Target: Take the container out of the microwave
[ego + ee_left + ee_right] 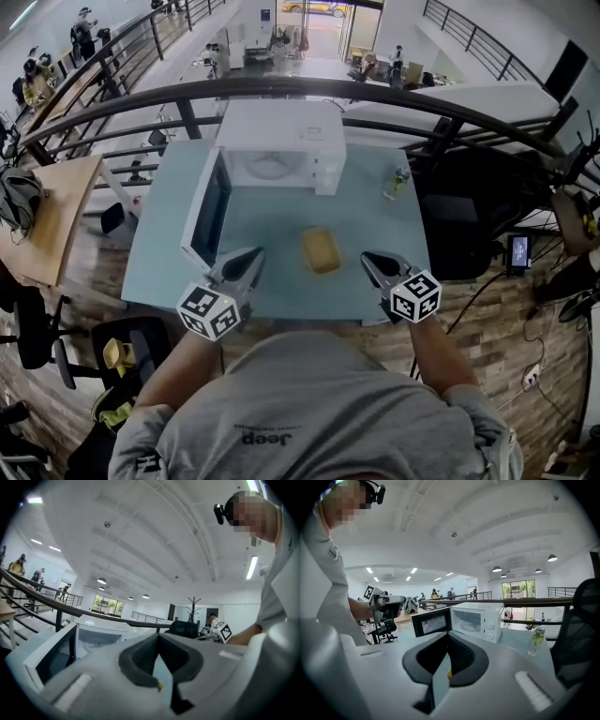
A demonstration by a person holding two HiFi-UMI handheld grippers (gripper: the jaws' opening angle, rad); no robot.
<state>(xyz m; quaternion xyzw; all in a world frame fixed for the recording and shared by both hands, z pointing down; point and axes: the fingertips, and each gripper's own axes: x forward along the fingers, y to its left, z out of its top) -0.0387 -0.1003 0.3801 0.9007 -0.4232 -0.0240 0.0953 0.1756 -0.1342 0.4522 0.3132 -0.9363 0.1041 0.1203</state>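
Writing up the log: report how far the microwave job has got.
Done: the yellow container sits on the table, outside the microwave, whose door stands open. In hand: nothing; the left gripper and right gripper are both shut and empty. Left: at most, closing the door.

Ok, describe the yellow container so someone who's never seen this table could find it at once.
On the pale blue table stands a white microwave with its door swung open. In front of it lies the container. It is the only yellow, blocky thing there; the small clear bottle stands upright beside the microwave.
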